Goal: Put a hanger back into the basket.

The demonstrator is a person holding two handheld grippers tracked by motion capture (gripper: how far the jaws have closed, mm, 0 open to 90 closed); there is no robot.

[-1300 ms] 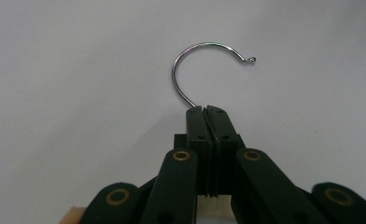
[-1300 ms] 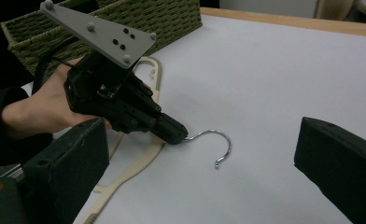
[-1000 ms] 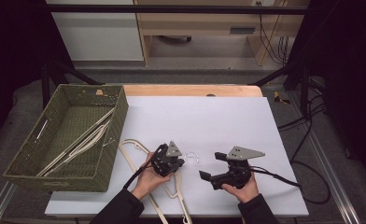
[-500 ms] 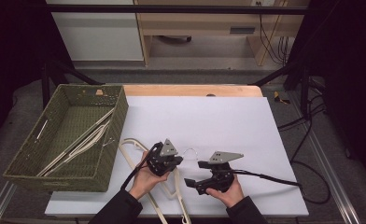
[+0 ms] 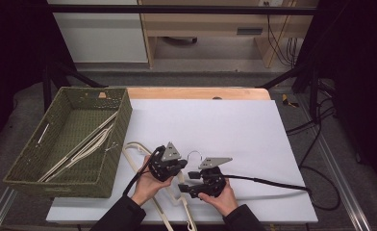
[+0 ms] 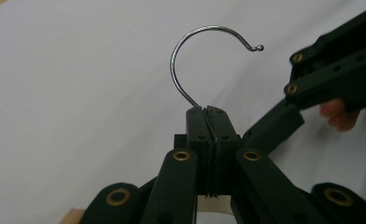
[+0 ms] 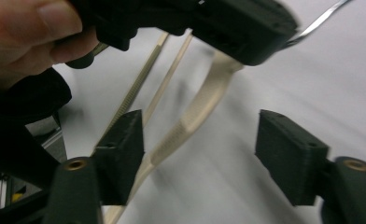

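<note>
A white table (image 5: 234, 130) takes up the middle of the high view, with a strip of bare wood along its far edge. At its left edge stands a green woven basket (image 5: 30, 156), long side running near to far; inside it lie several cream hangers (image 5: 88, 144), slanting from the near left corner toward the far right corner, their exact count hard to tell. Just right of the basket, on the near part of the table, rests another cream hanger (image 5: 174, 195), its arms spreading toward the near edge and toward the basket, with at least 1 more cream arm lying beside it. The left gripper (image 5: 169, 166) holds this hanger at the neck: in the left gripper view its 2 jaws are pressed together on the base of the metal hook (image 6: 197, 51), which rises above them and curls to the right. The right gripper (image 5: 189, 185) sits just right of the left one, near the table's near edge; its jaws have just been closing and stand partly apart on either side of 1 cream arm (image 7: 195, 116) of the hanger, with the pads not pressing on it.
</note>
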